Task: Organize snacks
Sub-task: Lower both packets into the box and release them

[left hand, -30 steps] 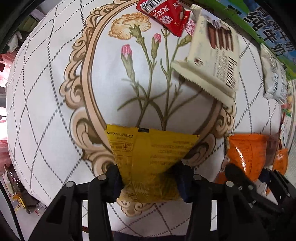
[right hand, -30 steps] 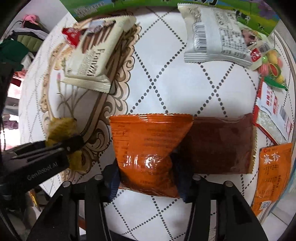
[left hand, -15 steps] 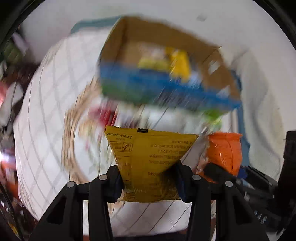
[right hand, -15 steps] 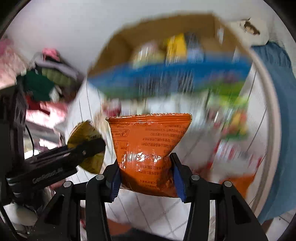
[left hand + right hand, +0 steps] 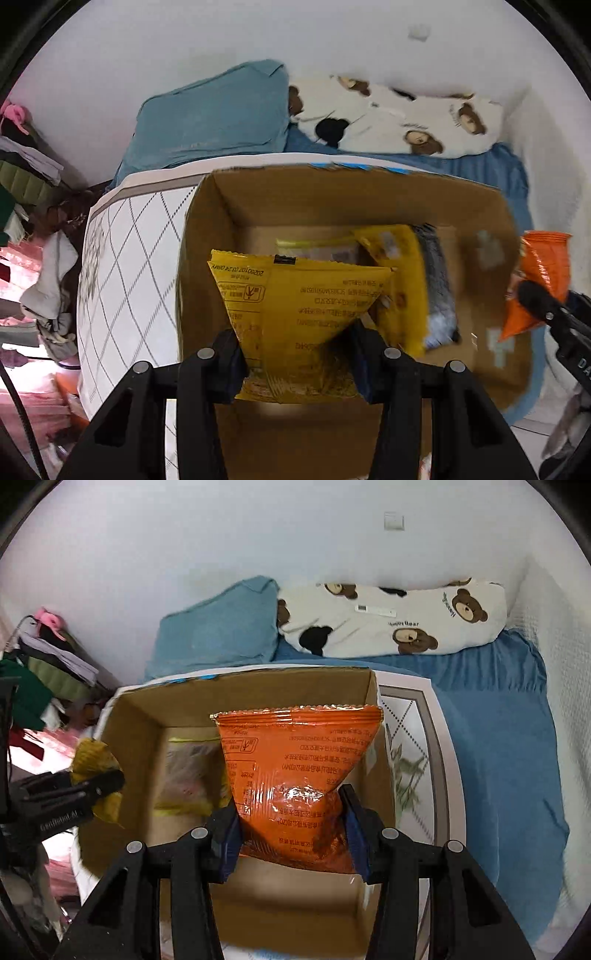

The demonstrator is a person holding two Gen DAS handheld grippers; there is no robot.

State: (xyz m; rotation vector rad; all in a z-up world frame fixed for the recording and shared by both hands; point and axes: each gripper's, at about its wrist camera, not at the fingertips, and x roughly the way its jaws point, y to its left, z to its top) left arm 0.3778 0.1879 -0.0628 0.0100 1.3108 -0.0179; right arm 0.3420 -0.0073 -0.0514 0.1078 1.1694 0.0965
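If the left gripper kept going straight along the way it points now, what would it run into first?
Most likely the snack packets already lying in the open cardboard box. The left gripper, shut on a yellow packet, points down into it, toward another yellow packet on the box floor. Depth is hard to judge.

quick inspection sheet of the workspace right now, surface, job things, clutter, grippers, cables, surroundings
surface: round table under a white diamond-checked cloth
job's things: open cardboard box on the table, some snack packs already inside; yellow snack pack and orange snack pack held above it
clutter: piled clothes beside the table
grippers: left gripper shut on the yellow pack; right gripper shut on the orange pack
cables: thin black cable at the left edge of the left view
surroundings: blue bed, bear-print pillow, white wall
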